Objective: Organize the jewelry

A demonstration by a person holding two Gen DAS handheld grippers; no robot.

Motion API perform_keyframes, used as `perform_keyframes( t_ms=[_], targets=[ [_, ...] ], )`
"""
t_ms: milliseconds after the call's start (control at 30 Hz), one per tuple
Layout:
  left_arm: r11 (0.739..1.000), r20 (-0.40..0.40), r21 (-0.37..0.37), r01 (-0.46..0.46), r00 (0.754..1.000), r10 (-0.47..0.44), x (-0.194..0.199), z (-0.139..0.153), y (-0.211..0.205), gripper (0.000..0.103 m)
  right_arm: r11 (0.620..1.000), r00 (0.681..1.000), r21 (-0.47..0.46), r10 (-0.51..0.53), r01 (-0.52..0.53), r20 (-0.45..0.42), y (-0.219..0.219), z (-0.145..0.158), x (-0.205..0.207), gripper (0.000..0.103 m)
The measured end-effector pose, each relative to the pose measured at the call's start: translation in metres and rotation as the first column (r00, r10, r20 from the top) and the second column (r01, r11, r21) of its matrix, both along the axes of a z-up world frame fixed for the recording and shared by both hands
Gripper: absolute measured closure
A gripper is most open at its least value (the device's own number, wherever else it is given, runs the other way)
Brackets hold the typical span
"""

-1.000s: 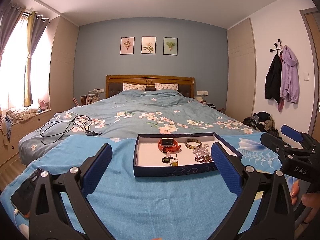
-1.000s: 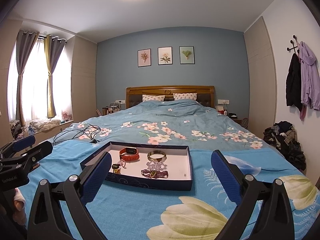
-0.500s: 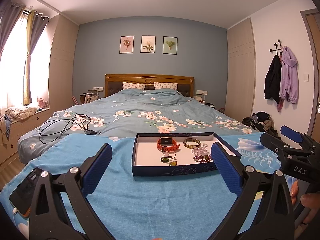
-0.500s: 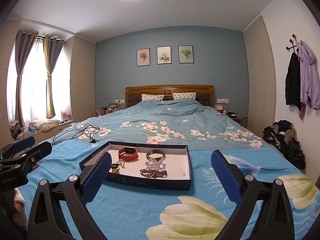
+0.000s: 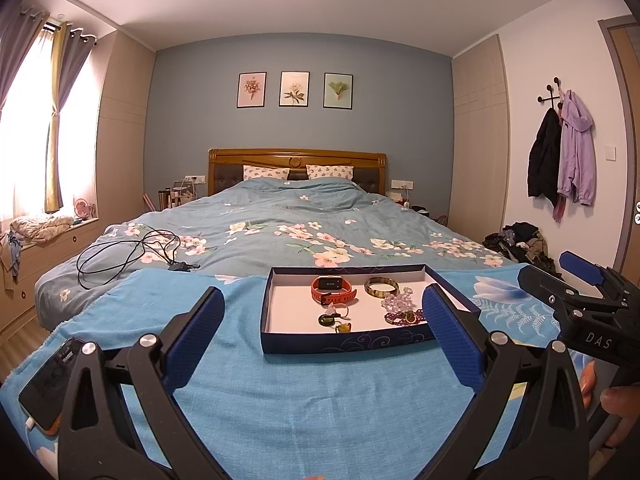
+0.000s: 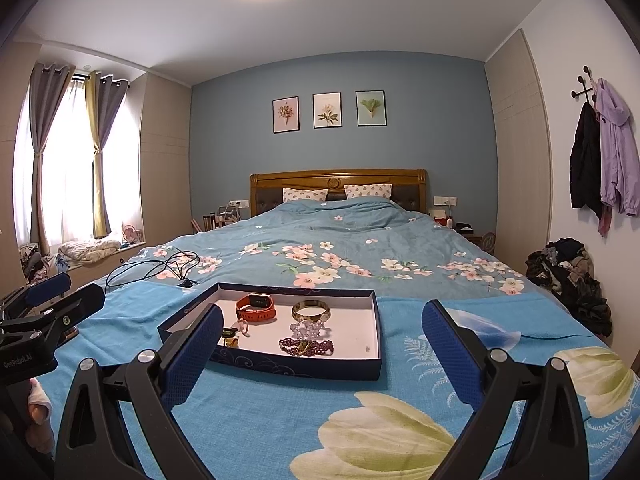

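A shallow dark-blue box tray [image 5: 340, 343] [image 6: 280, 364] with a white floor lies on the blue cloth at the foot of the bed. In it are an orange watch [image 5: 333, 289] [image 6: 256, 307], a gold-green bangle [image 5: 381, 286] [image 6: 311, 309], clear beads [image 5: 396, 301] [image 6: 309, 328], a purple bead bracelet [image 5: 404, 316] [image 6: 306, 346] and small green and yellow pieces [image 5: 332, 320] [image 6: 231, 334]. My left gripper [image 5: 322, 336] is open, short of the tray. My right gripper [image 6: 320, 350] is open too, its left finger overlapping the tray's near corner.
A phone [image 5: 50, 384] lies on the cloth at the left edge. A black cable [image 5: 128, 252] [image 6: 160, 266] is coiled on the floral quilt beyond the cloth. A pile of clothes [image 6: 568, 276] sits on the floor at right. A hand [image 5: 612, 400] holds the other gripper.
Both views have shifted slightly; the tray sits a little lower and nearer in the frames. Both grippers stay open and nothing in the tray has moved.
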State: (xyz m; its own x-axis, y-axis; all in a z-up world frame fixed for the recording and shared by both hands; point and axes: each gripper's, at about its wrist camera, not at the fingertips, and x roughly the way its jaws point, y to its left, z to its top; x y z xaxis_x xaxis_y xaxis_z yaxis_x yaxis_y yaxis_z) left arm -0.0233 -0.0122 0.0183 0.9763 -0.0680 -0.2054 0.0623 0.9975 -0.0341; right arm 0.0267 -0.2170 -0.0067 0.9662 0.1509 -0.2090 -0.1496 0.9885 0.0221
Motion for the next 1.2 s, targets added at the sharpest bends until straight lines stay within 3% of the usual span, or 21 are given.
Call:
perform_keyframes(
  t_ms=[1200],
  targets=[
    [1.000, -0.005, 0.000, 0.004, 1.000, -0.004, 0.0006, -0.0015, -0.0033, 0.006, 1.000, 1.000, 0.005, 0.001, -0.001, -0.011, -0.0010, 0.0000, 0.0017, 0.007]
  ],
)
